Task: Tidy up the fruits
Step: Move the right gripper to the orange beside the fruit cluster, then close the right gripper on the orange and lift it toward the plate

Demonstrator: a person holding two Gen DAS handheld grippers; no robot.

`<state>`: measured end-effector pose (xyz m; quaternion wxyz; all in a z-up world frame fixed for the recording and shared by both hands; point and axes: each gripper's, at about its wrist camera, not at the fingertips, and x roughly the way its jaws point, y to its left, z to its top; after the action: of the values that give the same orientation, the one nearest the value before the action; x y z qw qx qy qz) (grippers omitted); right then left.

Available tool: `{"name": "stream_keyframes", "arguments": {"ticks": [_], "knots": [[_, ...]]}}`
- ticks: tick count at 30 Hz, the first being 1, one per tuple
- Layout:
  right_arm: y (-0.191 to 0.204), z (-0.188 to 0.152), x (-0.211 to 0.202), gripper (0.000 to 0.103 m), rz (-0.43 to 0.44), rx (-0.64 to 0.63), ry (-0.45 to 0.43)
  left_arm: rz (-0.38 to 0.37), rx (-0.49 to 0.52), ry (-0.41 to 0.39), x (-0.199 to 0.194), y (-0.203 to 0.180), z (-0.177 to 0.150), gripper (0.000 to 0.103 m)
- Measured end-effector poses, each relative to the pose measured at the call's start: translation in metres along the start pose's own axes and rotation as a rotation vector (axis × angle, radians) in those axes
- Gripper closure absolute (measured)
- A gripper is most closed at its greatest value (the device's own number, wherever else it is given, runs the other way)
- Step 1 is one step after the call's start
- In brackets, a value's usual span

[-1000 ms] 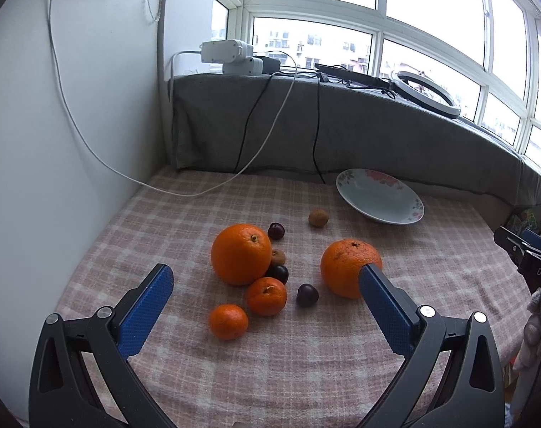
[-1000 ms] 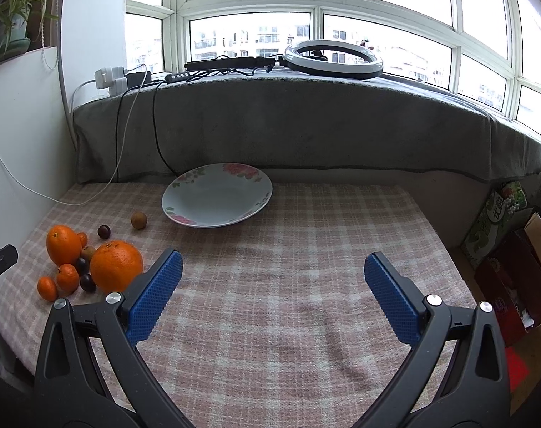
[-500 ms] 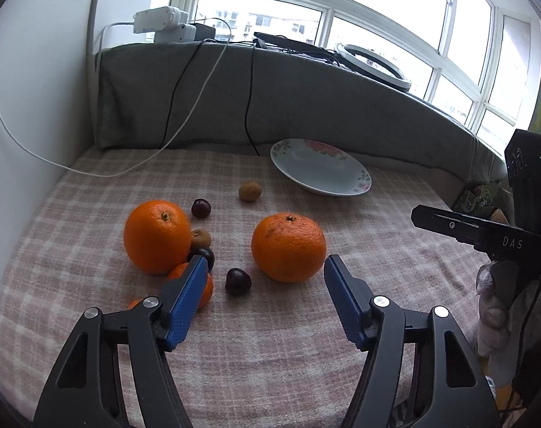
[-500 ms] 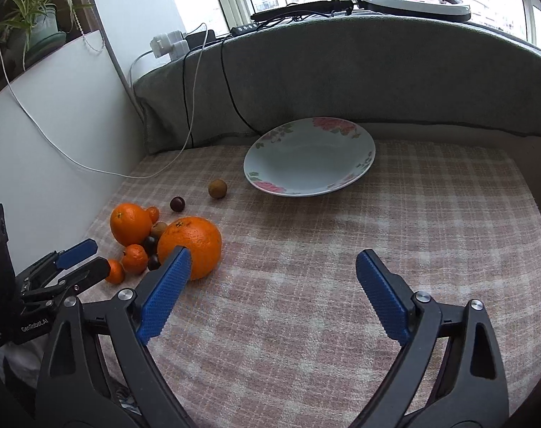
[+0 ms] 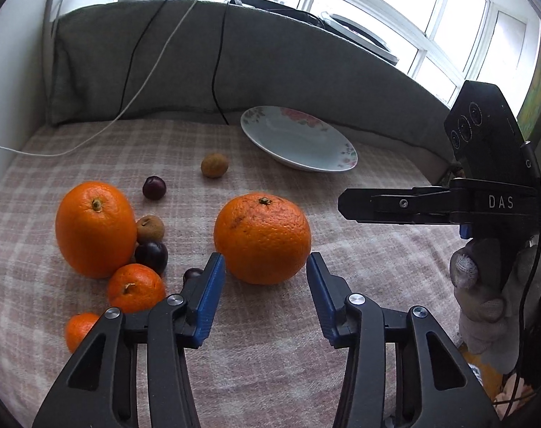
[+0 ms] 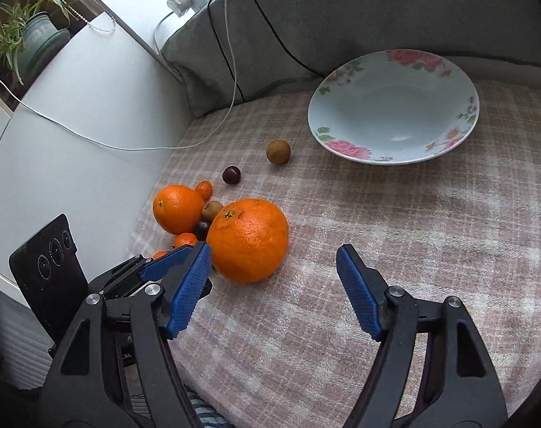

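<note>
My left gripper [image 5: 265, 267] sits low over the checked cloth [image 5: 359, 260] with its blue pads [image 5: 210, 299] parted just wider than the big orange [image 5: 262, 237], one pad at each flank and neither touching the peel as far as I can tell; nothing is held. My right gripper [image 6: 274, 260] comes in from the other side, spread wide and empty, its left pad close by the same orange [image 6: 248, 239] and its right pad over bare cloth. I judge the task barely begun: every fruit I can see lies on the cloth, and the flowered plate [image 6: 395, 107] at the far end holds nothing. This orange looks like the first pick; it is round, pebbled, stem scar up, and stands apart from the rest, so a closing grip should not disturb its neighbours. Just left of it is the cluster: a smoother orange [image 5: 95, 228], two small mandarins [image 5: 136, 287] in front of that, a dark plum [image 5: 151, 252] and a brown longan [image 5: 150, 228] pressed against its side, and another dark plum [image 5: 192, 274] half hidden behind my left pad. Farther off, a lone plum [image 5: 154, 187] and a lone longan [image 5: 215, 166] lie between the cluster and the plate, which rests tilted against the grey cushion [image 5: 199, 71].
</note>
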<state>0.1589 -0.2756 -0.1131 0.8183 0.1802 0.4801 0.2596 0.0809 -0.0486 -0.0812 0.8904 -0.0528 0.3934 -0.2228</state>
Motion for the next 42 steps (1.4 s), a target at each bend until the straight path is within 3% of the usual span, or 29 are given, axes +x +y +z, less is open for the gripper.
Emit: {"name": "stream_keyframes", "arguments": {"ticks": [8,22,42], "knots": [[-0.002,0.010,0.030,0.031,0.075,0.047,0.079,0.011,0.008,0.027,0.015,0.001,0.002,0.058],[0.001,0.013,0.051,0.038,0.101,0.048,0.137,-0.021,0.009,0.058,0.023,0.000,0.005,0.057],[0.009,0.013,0.050,0.042,0.066,0.014,0.126,-0.002,0.037,0.039,0.024,-0.007,0.006,0.055]]}}
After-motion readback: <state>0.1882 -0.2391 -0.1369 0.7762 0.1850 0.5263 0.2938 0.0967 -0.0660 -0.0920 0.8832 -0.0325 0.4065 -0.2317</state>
